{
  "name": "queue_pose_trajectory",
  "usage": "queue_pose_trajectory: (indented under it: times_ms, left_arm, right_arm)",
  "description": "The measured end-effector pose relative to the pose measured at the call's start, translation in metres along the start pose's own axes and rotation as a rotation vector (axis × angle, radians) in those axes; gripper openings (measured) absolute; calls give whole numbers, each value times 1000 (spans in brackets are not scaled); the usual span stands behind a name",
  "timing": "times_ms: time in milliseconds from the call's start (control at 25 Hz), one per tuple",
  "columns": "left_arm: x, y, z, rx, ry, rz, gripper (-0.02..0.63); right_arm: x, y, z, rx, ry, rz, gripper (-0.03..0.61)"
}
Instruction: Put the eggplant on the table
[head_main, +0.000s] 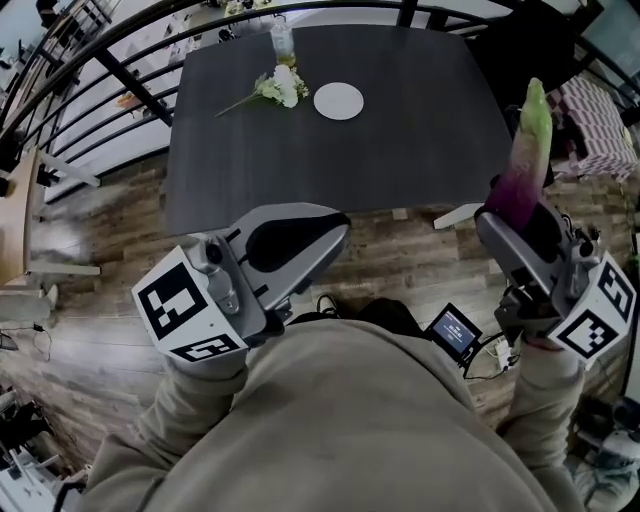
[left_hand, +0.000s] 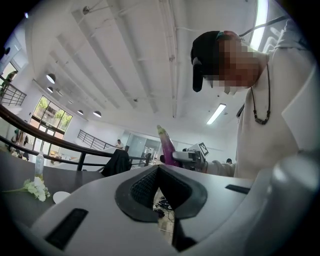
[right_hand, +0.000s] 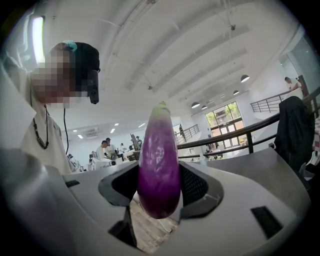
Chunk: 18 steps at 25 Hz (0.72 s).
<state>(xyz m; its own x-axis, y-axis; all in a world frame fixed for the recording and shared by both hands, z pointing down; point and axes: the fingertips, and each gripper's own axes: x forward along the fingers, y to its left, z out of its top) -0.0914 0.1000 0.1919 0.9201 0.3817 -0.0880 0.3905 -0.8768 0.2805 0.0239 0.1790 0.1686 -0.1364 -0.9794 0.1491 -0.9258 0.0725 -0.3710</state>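
A purple eggplant (head_main: 527, 150) with a pale green top stands upright in my right gripper (head_main: 512, 222), off the near right corner of the dark table (head_main: 400, 160) and above the wooden floor. In the right gripper view both pads press on the eggplant's (right_hand: 159, 160) lower half, so this gripper (right_hand: 159, 189) is shut on it. My left gripper (head_main: 325, 235) hangs before the table's near edge, its jaws closed with nothing between them. The left gripper view shows its pads (left_hand: 145, 187) meeting at the tip, with the eggplant (left_hand: 167, 147) beyond.
On the far part of the table lie a white flower bunch (head_main: 280, 88), a round white plate (head_main: 339, 101) and a clear bottle (head_main: 283, 42). A black railing (head_main: 120, 60) curves round the left side. A checkered cloth (head_main: 600, 130) is at the right.
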Motion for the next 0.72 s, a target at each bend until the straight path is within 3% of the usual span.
queue_pose_trajectory:
  times_ms: [400,720]
  left_arm:
    - [-34,46,16,-21,-32,128,5]
    - [-38,59,22,4,-38,199,5]
  right_arm:
    - [73,-2,17,-11,68,115,241]
    - [93,-12,26,-23,56,186,241]
